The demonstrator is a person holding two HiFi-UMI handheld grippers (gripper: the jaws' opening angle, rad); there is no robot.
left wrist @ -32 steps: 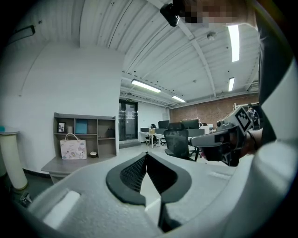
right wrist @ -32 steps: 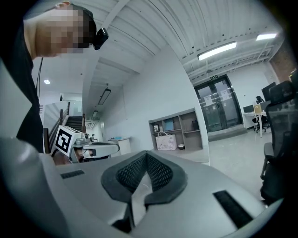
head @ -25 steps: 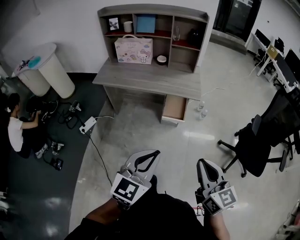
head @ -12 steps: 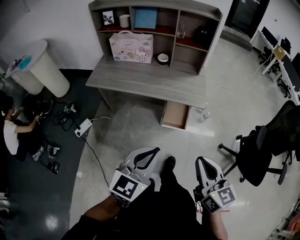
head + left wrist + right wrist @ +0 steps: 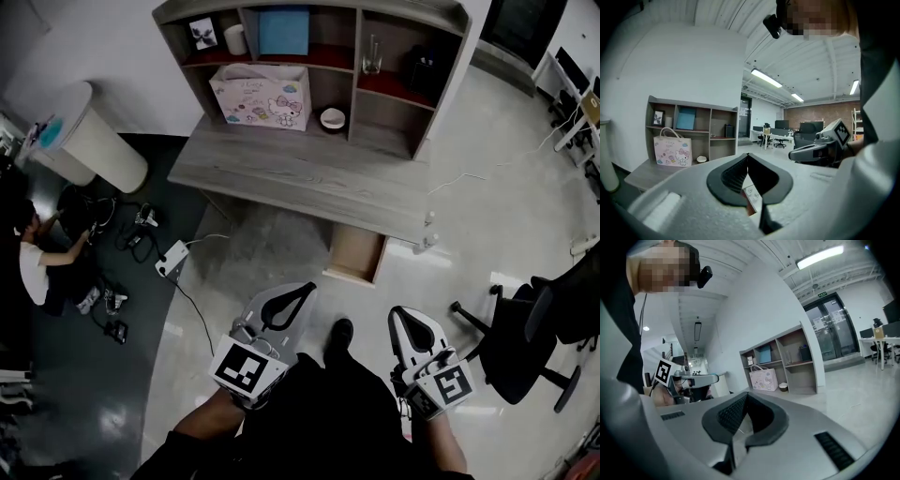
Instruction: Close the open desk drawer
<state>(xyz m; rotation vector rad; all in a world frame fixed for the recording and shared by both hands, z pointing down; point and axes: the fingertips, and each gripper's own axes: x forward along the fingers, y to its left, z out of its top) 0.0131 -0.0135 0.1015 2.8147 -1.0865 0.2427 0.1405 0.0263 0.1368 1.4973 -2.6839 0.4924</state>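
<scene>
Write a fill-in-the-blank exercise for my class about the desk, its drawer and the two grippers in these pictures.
1. The desk drawer is ____.
2. The pink gift bag stands on the ____.
3. The left gripper and the right gripper have their fingers ____, holding nothing.
4. In the head view, the black office chair is at the picture's ____ edge.
Missing words: open; desk; shut; right.

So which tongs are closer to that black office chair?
Right. The right tongs hang left of the chair; the left tongs are farther left, beyond the person's shoe.
</scene>
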